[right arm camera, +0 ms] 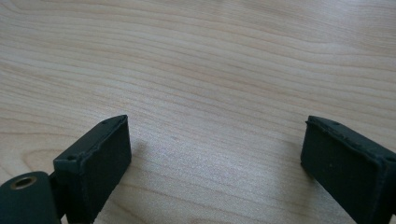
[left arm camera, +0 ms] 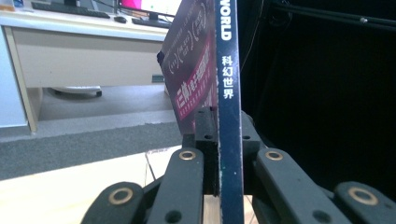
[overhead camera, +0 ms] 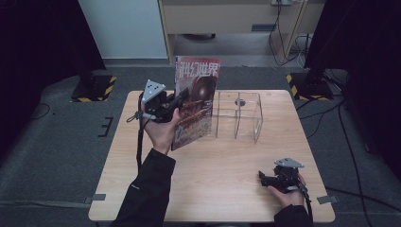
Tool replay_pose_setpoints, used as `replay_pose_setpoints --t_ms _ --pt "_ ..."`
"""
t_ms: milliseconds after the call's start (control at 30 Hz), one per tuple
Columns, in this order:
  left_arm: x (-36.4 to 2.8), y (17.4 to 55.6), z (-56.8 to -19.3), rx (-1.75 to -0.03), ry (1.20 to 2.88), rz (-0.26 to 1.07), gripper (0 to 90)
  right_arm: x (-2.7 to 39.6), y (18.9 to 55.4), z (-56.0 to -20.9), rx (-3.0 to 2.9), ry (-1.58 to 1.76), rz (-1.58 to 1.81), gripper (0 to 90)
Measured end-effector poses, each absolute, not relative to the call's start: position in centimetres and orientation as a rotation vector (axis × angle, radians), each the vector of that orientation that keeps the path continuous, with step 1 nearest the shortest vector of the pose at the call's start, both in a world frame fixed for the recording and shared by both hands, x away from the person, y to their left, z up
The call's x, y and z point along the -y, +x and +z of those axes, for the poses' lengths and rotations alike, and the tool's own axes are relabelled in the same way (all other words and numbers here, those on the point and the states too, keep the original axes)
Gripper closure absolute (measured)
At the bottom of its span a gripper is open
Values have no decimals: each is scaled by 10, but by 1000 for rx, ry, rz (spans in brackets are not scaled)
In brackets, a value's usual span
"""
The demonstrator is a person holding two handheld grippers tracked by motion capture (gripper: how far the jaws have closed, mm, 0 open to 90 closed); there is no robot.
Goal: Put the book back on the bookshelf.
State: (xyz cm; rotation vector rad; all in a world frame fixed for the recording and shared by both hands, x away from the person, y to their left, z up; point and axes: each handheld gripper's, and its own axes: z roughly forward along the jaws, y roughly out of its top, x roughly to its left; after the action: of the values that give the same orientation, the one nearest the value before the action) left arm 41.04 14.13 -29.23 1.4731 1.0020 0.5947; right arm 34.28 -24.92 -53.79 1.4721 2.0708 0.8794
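A magazine [overhead camera: 196,101] with a reddish cover and white title stands upright above the table, left of a clear plastic file holder [overhead camera: 239,116]. My left gripper [overhead camera: 182,100] is shut on the magazine's left edge. In the left gripper view the dark blue spine [left arm camera: 229,116] runs straight up between the two black jaws, which clamp it from both sides. My right gripper [overhead camera: 264,178] lies low near the table's front right, held by a hand. Its jaws stand wide apart over bare wood [right arm camera: 215,140], with nothing between them.
The wooden table [overhead camera: 213,189] has free room in front of the holder and at its left. Beyond the table are a pale cabinet [overhead camera: 227,19], cables [overhead camera: 283,38] and two stand bases with yellow-black stripes [overhead camera: 92,87]. Dark curtains close both sides.
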Motion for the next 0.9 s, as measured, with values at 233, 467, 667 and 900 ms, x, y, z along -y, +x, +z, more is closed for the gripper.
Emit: replay_pose_setpoints --t_ms 233,467,667,900 --pt "-133 421 -290 -1007 1466 628 837 249 343 -538 -2071 1472 880 87" --pt "-126 433 -296 -1026 1455 636 837 249 343 -538 -2069 1472 881 87" --pt "-118 443 -301 -1033 1441 656 837 249 343 -538 -2069 1472 881 87" --pt "-113 452 -312 -1042 1426 676 837 249 343 -538 -2069 1472 881 87"
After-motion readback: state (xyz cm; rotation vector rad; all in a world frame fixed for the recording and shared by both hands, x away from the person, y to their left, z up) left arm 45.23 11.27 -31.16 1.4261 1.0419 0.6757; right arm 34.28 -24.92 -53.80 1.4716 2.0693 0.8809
